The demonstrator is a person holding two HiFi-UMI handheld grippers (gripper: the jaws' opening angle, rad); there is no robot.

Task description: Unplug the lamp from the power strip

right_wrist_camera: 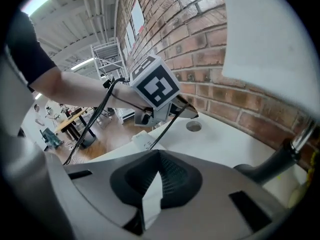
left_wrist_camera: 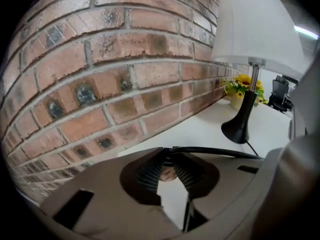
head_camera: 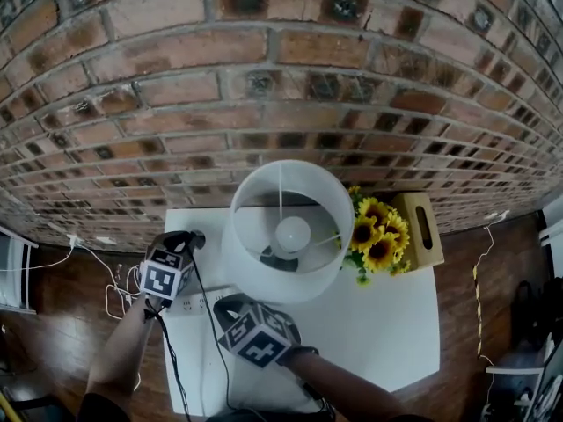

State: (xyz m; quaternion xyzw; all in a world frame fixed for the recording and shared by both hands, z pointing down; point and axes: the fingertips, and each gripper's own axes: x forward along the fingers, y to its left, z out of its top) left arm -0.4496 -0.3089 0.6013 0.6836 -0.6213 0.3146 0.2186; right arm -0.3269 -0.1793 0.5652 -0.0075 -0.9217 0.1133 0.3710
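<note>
Evidently the plug is not yet out: seen from the right gripper view, the black cord [right_wrist_camera: 167, 126] runs from the left tongs [right_wrist_camera: 187, 113] down to the white power strip [right_wrist_camera: 142, 140]. That strip lies on the white surface [head_camera: 387, 323] at about eight o'clock from the lamp [head_camera: 283, 234], between the two tongs; the lamp stands mid-surface. The left tongs, at nine o'clock from the lamp, look pinched together on the cord at their tips, some way up from the strip; the plug itself is too small to make out. The right tongs [head_camera: 230, 308], at seven o'clock from the lamp, have their jaws together with nothing between them. To do this well, I judge the grip should sit low, on the plug body rather than the cord, with the right tongs pressing the strip down so it cannot lift. Pull straight along the prongs, not sideways, and leave slack toward the lamp so its base is not tugged over.
</note>
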